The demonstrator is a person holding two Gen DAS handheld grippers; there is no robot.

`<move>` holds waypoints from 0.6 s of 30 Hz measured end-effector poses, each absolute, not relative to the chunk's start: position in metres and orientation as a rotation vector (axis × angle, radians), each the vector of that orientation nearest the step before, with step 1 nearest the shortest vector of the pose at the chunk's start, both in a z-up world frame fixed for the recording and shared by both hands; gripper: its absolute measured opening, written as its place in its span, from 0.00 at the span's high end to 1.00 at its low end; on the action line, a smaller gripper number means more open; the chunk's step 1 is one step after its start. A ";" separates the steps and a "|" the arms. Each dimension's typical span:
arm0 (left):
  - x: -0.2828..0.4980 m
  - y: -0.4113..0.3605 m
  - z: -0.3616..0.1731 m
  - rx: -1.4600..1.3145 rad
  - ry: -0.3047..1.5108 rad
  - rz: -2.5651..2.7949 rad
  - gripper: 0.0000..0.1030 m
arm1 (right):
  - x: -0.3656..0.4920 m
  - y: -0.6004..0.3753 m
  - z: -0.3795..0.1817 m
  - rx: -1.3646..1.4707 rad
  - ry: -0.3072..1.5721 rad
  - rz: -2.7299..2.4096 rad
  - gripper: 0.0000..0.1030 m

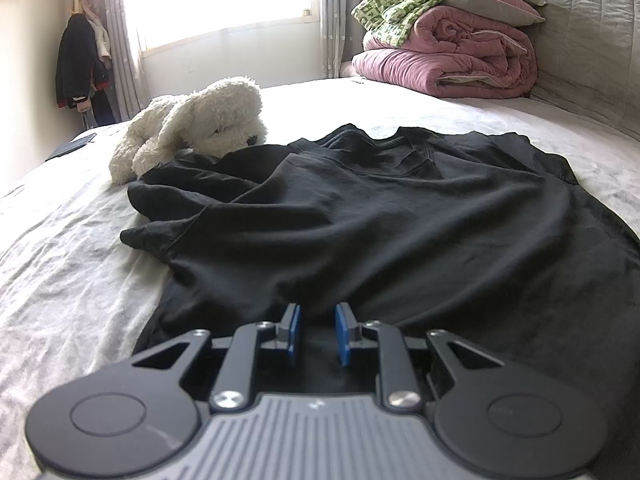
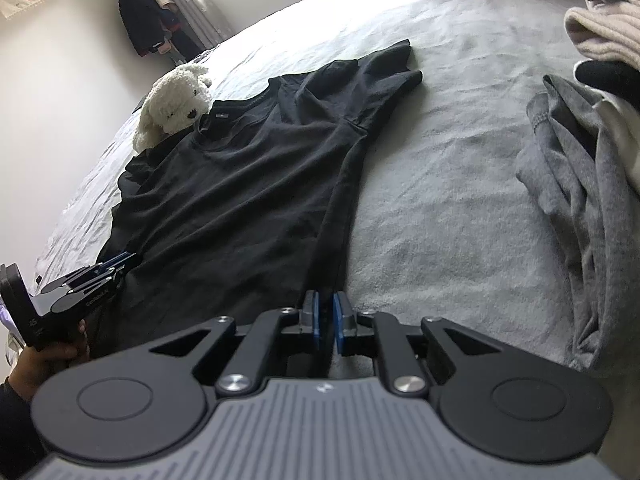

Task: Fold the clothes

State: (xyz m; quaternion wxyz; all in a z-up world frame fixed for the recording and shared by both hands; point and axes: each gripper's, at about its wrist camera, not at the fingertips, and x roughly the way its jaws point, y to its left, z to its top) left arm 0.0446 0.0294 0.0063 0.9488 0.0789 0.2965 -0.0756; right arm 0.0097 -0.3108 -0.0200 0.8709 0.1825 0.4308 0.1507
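Here, both grippers' fingers pinching black T-shirt [image 2: 240, 184] hem, left gripper [image 2: 120, 260], right gripper [image 2: 325, 312], lettering unreadable.

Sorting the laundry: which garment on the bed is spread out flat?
The black T-shirt beside the white plush dog; the grey garment at the right lies bunched.

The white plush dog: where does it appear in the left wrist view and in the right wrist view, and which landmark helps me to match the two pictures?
Left wrist view: the white plush dog lies left of centre in the upper half, at the far left edge of the black T-shirt.
Right wrist view: it is in the upper left, beside the T-shirt's collar.
Shared landmark: the dark jacket hanging in the corner, behind the dog in both views.
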 end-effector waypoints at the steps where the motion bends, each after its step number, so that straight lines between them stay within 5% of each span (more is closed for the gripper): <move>1: 0.045 0.029 0.006 0.161 0.603 -0.154 0.81 | 0.010 -0.310 -0.020 0.376 0.900 0.314 0.86; 9: 0.045 0.029 0.006 0.164 0.603 -0.151 0.81 | 0.009 -0.302 -0.022 0.317 0.897 0.311 0.85; 13: 0.045 0.029 0.006 0.163 0.603 -0.151 0.81 | 0.008 -0.302 -0.022 0.308 0.899 0.297 0.96; 18: 0.045 0.029 0.006 0.161 0.603 -0.152 0.81 | 0.005 -0.302 -0.016 0.308 0.873 0.288 0.97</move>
